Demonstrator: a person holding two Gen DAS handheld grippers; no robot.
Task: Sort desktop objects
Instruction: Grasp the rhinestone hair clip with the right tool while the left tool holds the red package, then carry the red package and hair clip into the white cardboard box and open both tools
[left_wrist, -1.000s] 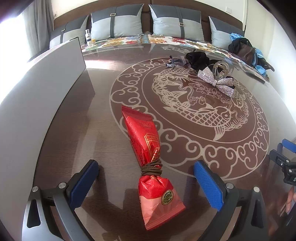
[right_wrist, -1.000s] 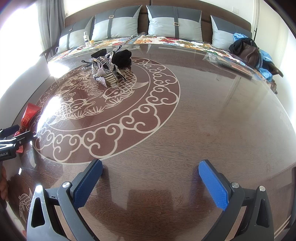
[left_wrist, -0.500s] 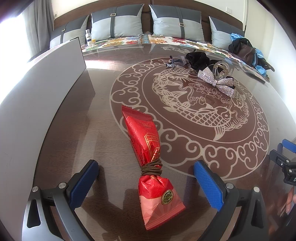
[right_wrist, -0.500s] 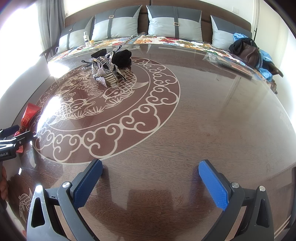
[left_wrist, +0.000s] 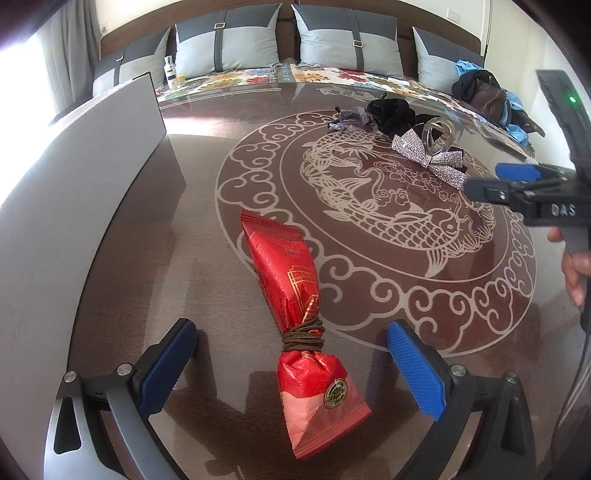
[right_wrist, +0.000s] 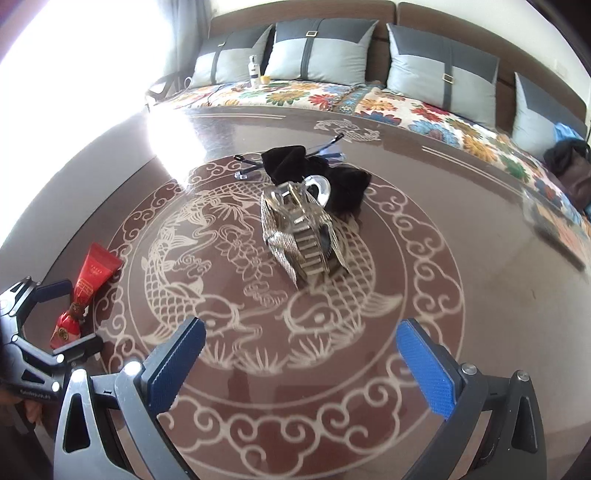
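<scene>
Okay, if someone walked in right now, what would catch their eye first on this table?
Probably the red packet, cinched with a brown hair tie, lying between the open fingers of the left gripper. Next, the sparkly rhinestone bow clip in the middle of the table's fish inlay, with a black scrunchie just behind it.

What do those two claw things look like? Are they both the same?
Yes, they match. The left gripper and right gripper each have two grey metal fingers with silver screws and bumpy blue rubber pads. Seen from the side, the right one has a black body with white letters and a green light.
</scene>
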